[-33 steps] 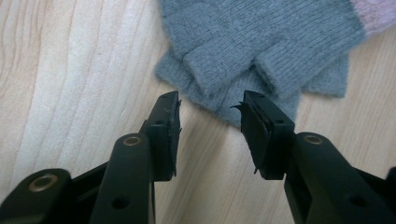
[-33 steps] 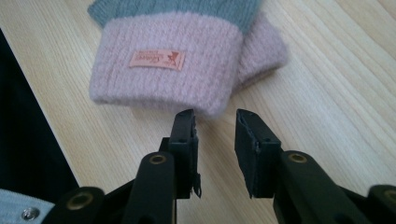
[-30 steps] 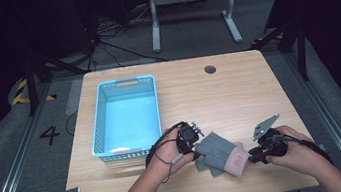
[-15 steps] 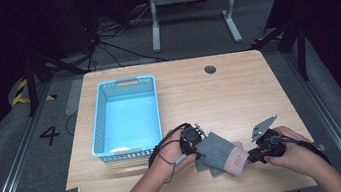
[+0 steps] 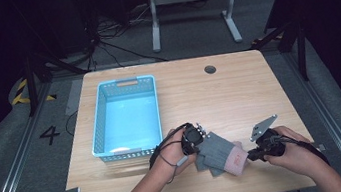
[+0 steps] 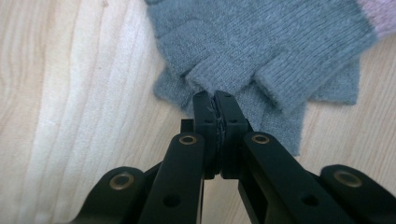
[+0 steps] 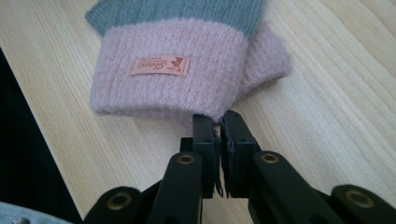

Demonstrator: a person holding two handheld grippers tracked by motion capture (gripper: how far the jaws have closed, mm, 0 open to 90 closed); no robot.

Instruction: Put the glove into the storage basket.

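A pair of grey knit gloves (image 5: 216,151) with pink cuffs (image 5: 237,159) lies stacked near the table's front edge. My left gripper (image 6: 215,99) has just been closing and is shut on a grey finger end of the gloves (image 6: 261,42). In the high view it (image 5: 198,140) sits at the gloves' left end. My right gripper (image 7: 218,120) has just been closing too. It pinches the edge of the pink cuff (image 7: 173,84), which bears a small label. From above it (image 5: 253,154) is at the gloves' right end.
A light blue plastic basket (image 5: 97,132) stands on the left half of the wooden table (image 5: 219,100), just beyond my left hand. A round cable hole (image 5: 209,69) is near the far edge. Dark floor and a desk frame lie beyond.
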